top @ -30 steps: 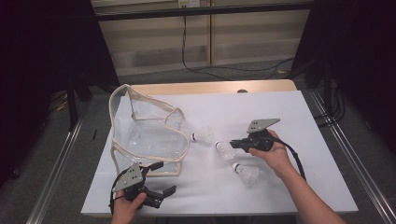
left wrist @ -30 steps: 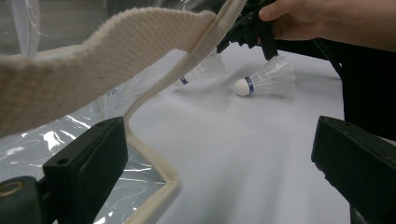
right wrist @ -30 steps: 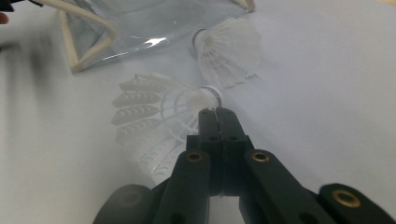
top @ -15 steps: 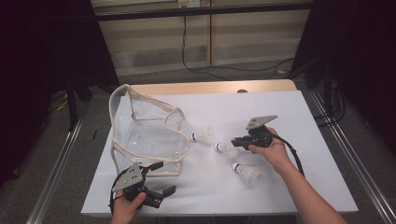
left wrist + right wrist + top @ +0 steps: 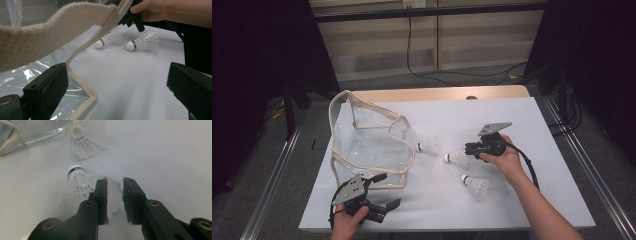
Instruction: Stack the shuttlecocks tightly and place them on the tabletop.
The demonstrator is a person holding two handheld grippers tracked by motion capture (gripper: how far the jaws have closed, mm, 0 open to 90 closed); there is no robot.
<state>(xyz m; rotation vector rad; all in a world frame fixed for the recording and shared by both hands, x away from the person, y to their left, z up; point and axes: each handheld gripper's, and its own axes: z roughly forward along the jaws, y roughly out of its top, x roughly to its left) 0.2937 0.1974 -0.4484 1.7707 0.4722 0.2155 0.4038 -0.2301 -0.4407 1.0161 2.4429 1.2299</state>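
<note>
At the left of the bench [image 5: 532, 130] lies a clear bag [image 5: 367, 145] with a cream woven rim, its mouth gaping toward the middle. Near the front edge, just before the bag's near corner, the left claw [image 5: 379, 192] rests in the person's left hand [image 5: 347, 220]. Its jaws stand wide apart with nothing between them; in the left gripper view the bag's rim [image 5: 62, 27] arches over the left jaw and bare white bench lies in the gap.

Moving right, one shuttlecock [image 5: 428, 146] lies just beside the bag's mouth, cork end toward the bag. A second shuttle [image 5: 457, 158] lies near it, cork pointing left, feathers toward the right claw [image 5: 471, 150]. That claw, in the right hand [image 5: 502, 157], points left and low over the bench. Its jaws have just been opening and now stand a narrow gap apart. In the right gripper view the shuttle's skirt [image 5: 80, 190] lies beside and under the left jaw, with a bit of feather showing in the gap; the pads do not press on it.

A third shuttle [image 5: 476, 184] lies nearer the front, well apart from the bag, below the right hand, cork to the left.
</note>
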